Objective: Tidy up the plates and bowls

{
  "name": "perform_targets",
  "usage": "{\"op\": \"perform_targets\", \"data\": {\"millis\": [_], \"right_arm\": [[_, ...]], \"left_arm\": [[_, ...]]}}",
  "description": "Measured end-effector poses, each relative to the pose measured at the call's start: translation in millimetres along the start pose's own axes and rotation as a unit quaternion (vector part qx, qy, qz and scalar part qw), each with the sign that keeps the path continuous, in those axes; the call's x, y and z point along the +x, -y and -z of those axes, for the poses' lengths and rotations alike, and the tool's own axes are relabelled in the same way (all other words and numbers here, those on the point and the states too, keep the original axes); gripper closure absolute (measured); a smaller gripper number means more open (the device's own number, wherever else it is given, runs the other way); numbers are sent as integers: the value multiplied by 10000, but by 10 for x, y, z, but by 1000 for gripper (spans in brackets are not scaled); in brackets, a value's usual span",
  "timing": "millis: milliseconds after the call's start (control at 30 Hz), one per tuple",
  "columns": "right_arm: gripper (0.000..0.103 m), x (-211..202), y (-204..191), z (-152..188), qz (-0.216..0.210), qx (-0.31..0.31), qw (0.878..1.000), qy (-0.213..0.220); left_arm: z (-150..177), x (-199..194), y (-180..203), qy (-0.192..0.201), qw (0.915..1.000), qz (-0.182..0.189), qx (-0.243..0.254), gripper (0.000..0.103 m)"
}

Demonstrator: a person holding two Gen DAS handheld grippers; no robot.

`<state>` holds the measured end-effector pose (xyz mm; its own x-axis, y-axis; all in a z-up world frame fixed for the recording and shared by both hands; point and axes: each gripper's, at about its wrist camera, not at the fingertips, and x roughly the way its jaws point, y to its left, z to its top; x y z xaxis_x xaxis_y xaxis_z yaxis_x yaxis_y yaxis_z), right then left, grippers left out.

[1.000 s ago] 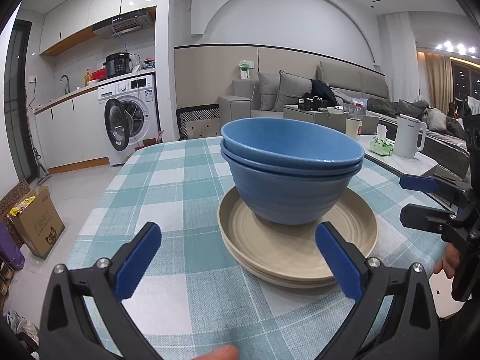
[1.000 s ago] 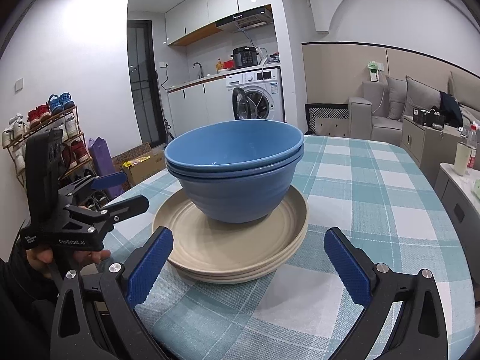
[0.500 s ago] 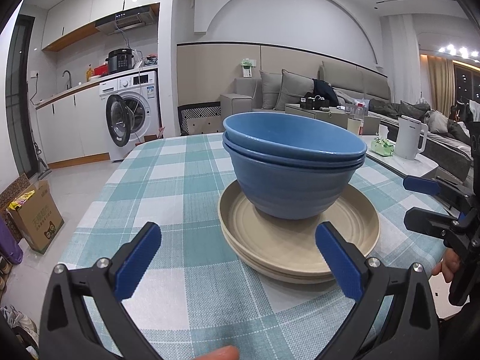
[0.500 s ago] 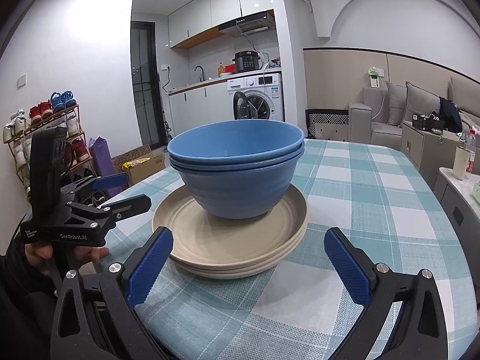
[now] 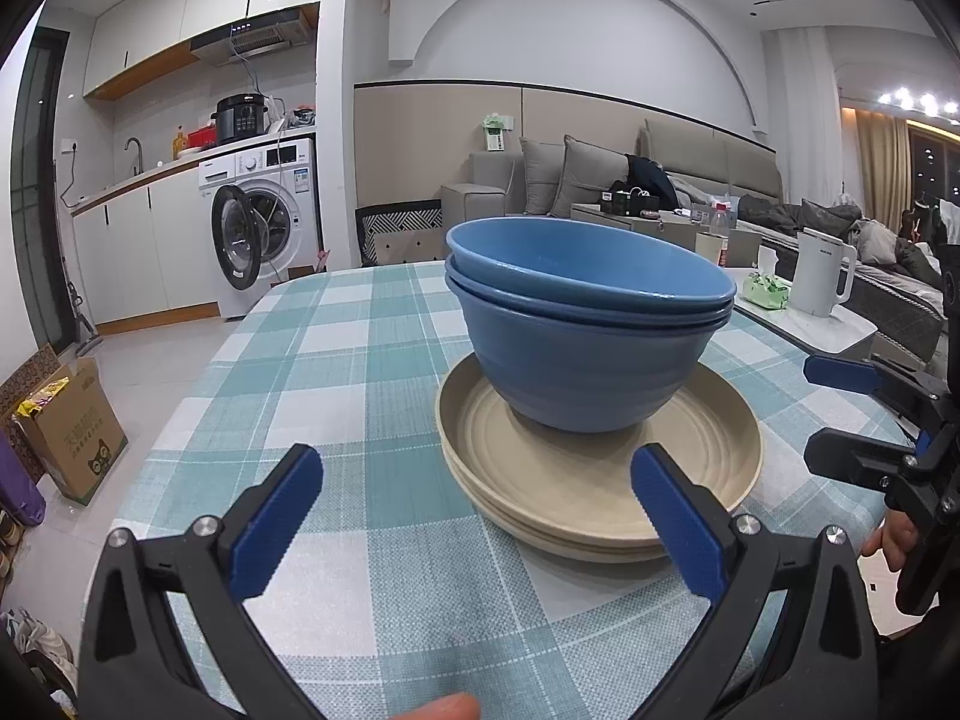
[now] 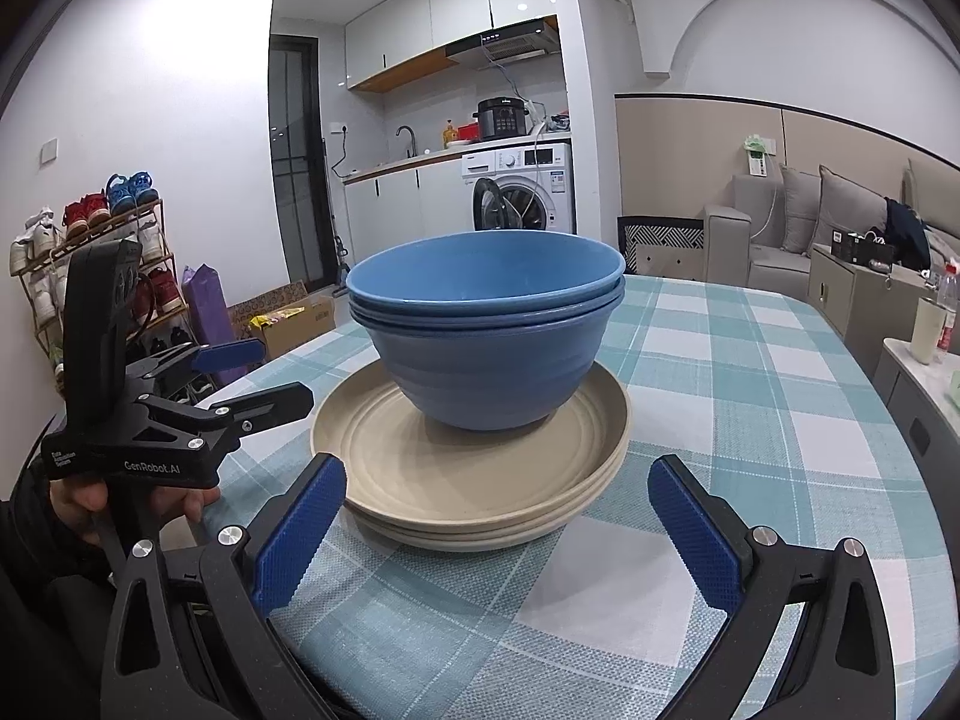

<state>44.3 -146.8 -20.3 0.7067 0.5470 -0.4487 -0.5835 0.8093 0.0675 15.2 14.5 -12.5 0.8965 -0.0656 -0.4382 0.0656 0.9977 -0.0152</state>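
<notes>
Nested blue bowls point(image 5: 588, 360) stand on a stack of beige plates point(image 5: 708, 468) on the teal checked table point(image 5: 336, 360). My left gripper point(image 5: 474, 468) is open just short of the plates' near rim, holding nothing. From the other side, the bowls point(image 6: 492, 372) and plates point(image 6: 384, 450) sit in front of my right gripper point(image 6: 498, 474), which is also open and holding nothing. Each gripper shows in the other's view: the right gripper point(image 5: 840, 414) at the table's right edge, the left gripper point(image 6: 258, 378) at the left, held in a hand.
A cardboard box point(image 5: 72, 420) sits on the floor left of the table. A side table with a white kettle point(image 5: 819, 276) stands to the right. Behind are a washing machine point(image 5: 264, 228), a sofa point(image 6: 798, 228) and a shoe rack point(image 6: 90, 252).
Both views have dipped a little, so less of the bowls' inside shows. The bowls and plates have not moved, and both grippers stay open.
</notes>
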Motion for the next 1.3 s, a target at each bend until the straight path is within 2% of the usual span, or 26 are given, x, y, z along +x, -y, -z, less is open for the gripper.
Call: {"op": "perform_targets", "data": {"millis": [1300], "right_arm": [[1, 21, -11, 28, -59, 23, 10000, 1]], "left_arm": [[29, 33, -21, -70, 10000, -1, -57, 0]]}}
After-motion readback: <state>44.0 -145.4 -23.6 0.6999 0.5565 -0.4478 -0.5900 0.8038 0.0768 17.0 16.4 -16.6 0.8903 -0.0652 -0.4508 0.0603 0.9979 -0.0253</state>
